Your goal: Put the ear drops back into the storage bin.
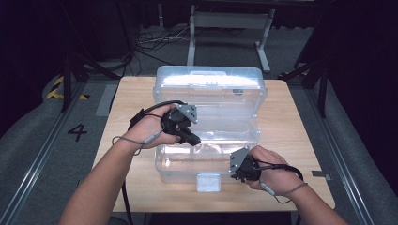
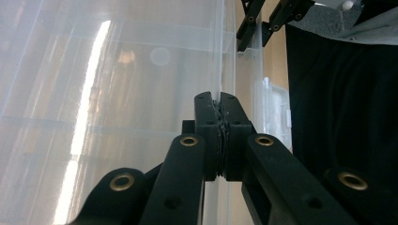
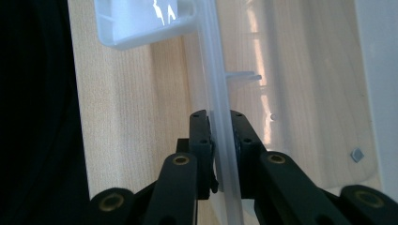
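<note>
Both grippers (image 1: 190, 136) (image 1: 236, 171) clamped on clear box (image 1: 211, 126) rims.

One clear plastic box (image 1: 206, 136), two claws.

A big clear plastic storage box (image 1: 209, 136) is taking up the middle of the light wooden table (image 1: 291, 126), its raised lid blocking the far side. Bare tabletop is lying free to the box's left and right. My left gripper (image 2: 219, 101) is pinching a thin clear wall; my right gripper (image 3: 220, 117) is clamping the front rim.
</note>
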